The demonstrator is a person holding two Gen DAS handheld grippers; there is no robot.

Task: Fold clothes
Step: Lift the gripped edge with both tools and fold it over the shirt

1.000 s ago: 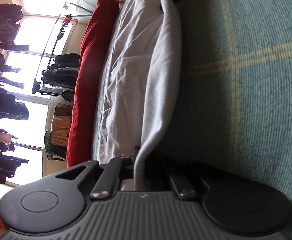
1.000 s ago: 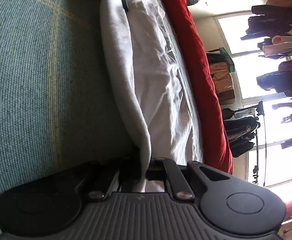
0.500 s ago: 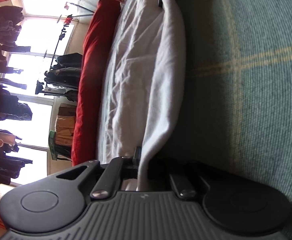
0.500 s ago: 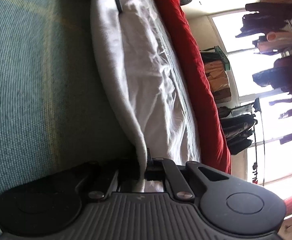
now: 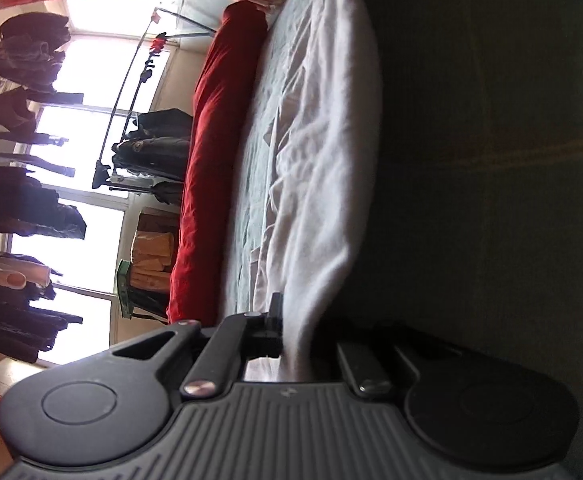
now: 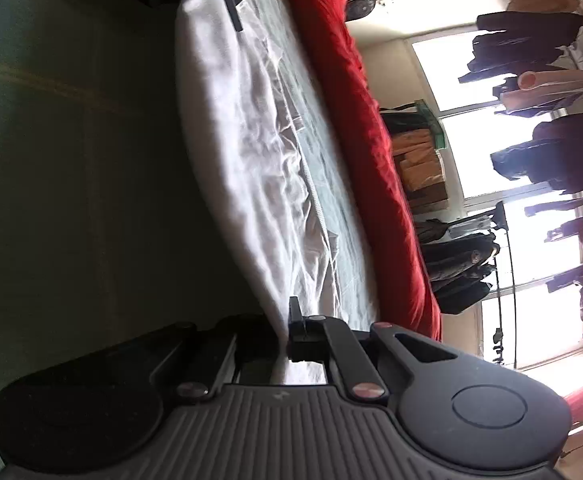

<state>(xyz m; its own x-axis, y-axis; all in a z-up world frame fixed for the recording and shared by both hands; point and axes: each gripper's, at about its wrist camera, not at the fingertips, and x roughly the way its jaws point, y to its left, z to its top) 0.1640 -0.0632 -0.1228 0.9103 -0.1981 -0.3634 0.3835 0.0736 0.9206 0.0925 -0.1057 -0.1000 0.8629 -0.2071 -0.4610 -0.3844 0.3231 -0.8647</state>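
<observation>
A pale grey garment (image 5: 323, 168) lies across a green checked bedcover (image 5: 491, 160), its near edge raised clear of the cover, most likely so that edge can be carried over the rest for a fold. The left gripper (image 5: 295, 344) is pressed together on one end of that edge, cloth pinched between its jaws. The right gripper (image 6: 281, 336) is likewise clamped tight on the other end. A red bolster (image 6: 367, 152) lies along the far side of the bed.

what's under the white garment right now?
The green plaid bed cover shows beside the white garment and past it. What lies directly beneath is hidden.
</observation>
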